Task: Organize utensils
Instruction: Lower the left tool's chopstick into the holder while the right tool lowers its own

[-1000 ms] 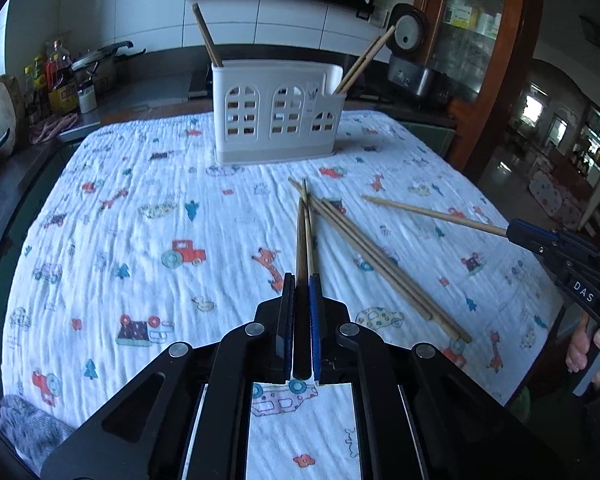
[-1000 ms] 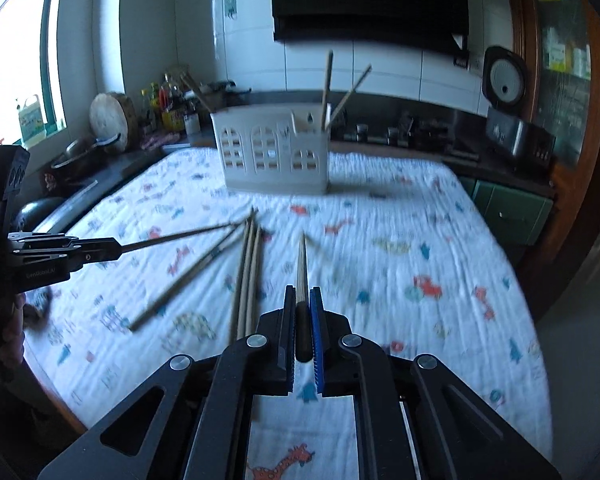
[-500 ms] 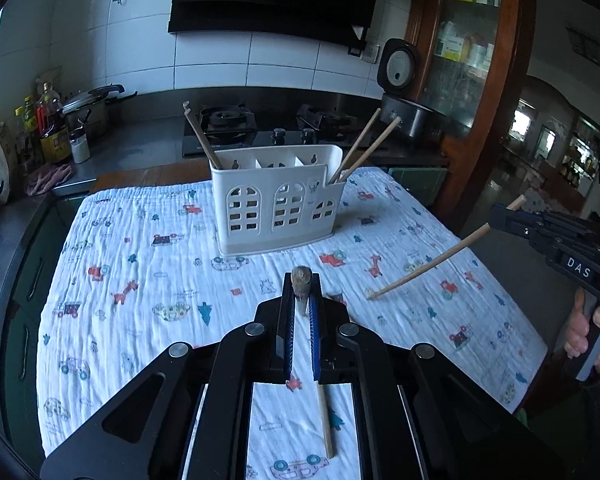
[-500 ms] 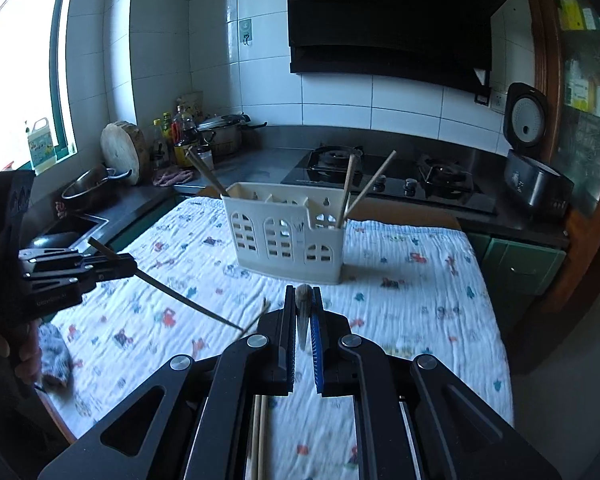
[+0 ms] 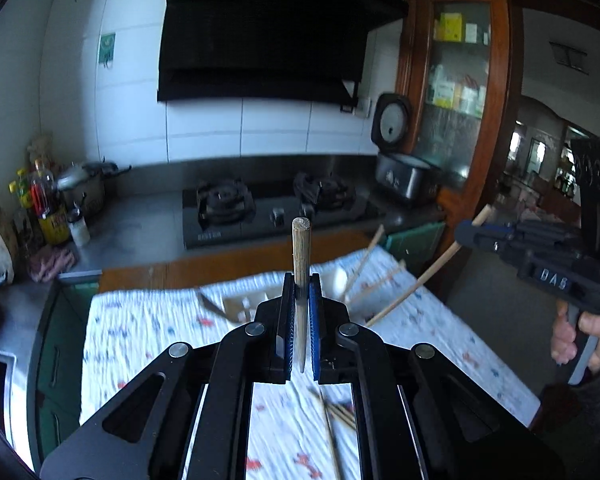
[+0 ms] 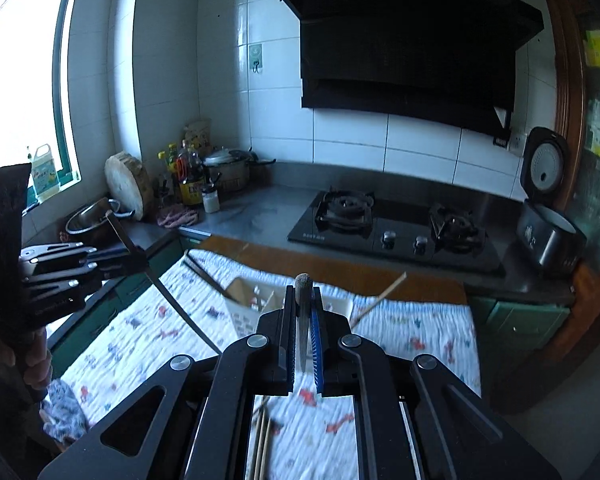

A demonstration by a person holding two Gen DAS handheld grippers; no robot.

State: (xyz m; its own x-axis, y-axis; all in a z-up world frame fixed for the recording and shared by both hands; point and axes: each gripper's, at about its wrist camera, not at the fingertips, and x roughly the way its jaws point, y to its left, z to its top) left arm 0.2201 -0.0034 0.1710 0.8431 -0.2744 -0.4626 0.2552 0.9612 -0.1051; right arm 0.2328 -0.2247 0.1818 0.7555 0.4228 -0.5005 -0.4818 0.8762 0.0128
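Observation:
My left gripper [image 5: 301,284] is shut on a wooden chopstick [image 5: 301,248] that stands nearly upright, thick end up. My right gripper [image 6: 302,294] is shut on another chopstick [image 6: 302,288], also upright. Both are held above the table in front of the white slotted utensil holder [image 6: 244,300], which holds a few chopsticks [image 6: 380,294] and is partly hidden behind the fingers. The right gripper [image 5: 466,230] also shows in the left wrist view with its chopstick [image 5: 416,284] slanting down. The left gripper [image 6: 138,256] shows in the right wrist view. Loose chopsticks [image 5: 340,412] lie on the cloth below.
The table has a white printed cloth [image 6: 412,332]. Behind it is a steel counter with a gas hob [image 6: 392,232], a rice cooker [image 6: 548,228], a pot [image 6: 228,170] and bottles [image 6: 188,176]. A wooden cabinet [image 5: 460,80] stands at the right.
Both grippers lifted their chopsticks off the table and tilted up, turning the sticks from flat to nearly upright. The view rose from the tabletop to the counter and wall.

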